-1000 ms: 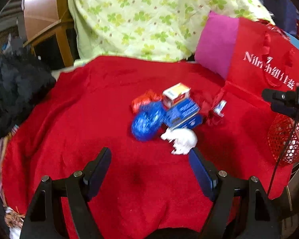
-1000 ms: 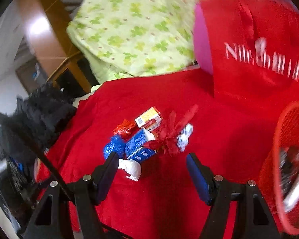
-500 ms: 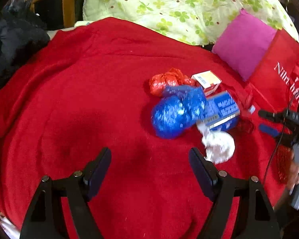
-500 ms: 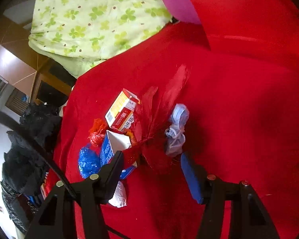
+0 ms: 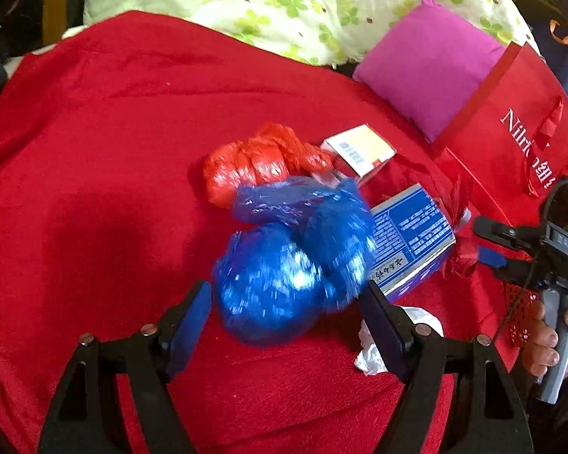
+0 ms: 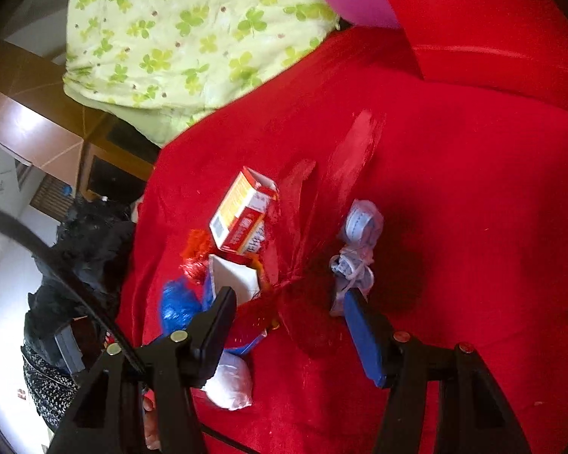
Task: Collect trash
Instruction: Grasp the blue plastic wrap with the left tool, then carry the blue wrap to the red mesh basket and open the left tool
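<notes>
Both tongs are spread wide over a pile of trash on the red blanket [image 5: 94, 174].

Left tongs [image 5: 286, 312] grip nothing, with the blue bag [image 5: 280, 272] sitting between the tips. It looks blurry. Behind it lie an orange bag [image 5: 257, 162] and a blue box [image 5: 409, 238], partly hidden. Right tongs [image 6: 287, 314] also grip nothing, around shiny red wrap [image 6: 303, 302]. A white wad [image 6: 229, 386] hides behind one finger.

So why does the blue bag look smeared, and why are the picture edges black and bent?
Left wrist view: the blue bag is motion-blurred, close to the open left gripper. Both views: fisheye lenses curve the scene and darken corners. Right wrist view: the red blanket looks sharper.
</notes>
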The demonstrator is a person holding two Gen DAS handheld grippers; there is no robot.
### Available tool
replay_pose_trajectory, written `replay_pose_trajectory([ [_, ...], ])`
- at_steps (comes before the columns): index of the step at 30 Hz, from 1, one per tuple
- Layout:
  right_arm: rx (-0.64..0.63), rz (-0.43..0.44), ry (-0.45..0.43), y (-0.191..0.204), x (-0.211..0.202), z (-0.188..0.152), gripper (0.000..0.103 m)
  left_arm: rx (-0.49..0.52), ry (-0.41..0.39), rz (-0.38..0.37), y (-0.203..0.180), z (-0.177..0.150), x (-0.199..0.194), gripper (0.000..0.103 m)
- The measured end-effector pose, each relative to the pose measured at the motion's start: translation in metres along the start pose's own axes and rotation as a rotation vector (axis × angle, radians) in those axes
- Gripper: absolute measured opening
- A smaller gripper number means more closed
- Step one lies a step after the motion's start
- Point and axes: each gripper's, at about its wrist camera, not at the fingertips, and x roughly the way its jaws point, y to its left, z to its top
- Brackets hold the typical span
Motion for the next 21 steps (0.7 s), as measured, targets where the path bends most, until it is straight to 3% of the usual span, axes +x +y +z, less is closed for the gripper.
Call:
replay_pose_trajectory([
  [4,-0.014,-0.046,0.043,0.005,0.025,0.0,0.058,-0.021,0.013,-0.03,0.004,0.001,0.009,0.066],
  [6,-0.014,-0.03,0.058,0.005,0.032,-0.001,0.034,-0.033,0.01,-0.042,0.007,0.003,0.009,0.06],
  [9,-0.019,-0.012,0.045,0.006,0.026,-0.007,0.022,-0.034,0.004,-0.042,0.006,0.004,0.006,0.055],
  [15,-0.069,0.028,0.009,0.017,-0.021,-0.026,0.02,-0.065,-0.034,-0.022,0.008,-0.012,-0.022,0.051],
  [21,-0.136,0.096,-0.039,0.035,-0.087,-0.053,0.02,-0.044,-0.13,0.01,-0.011,-0.039,-0.087,0.051],
])
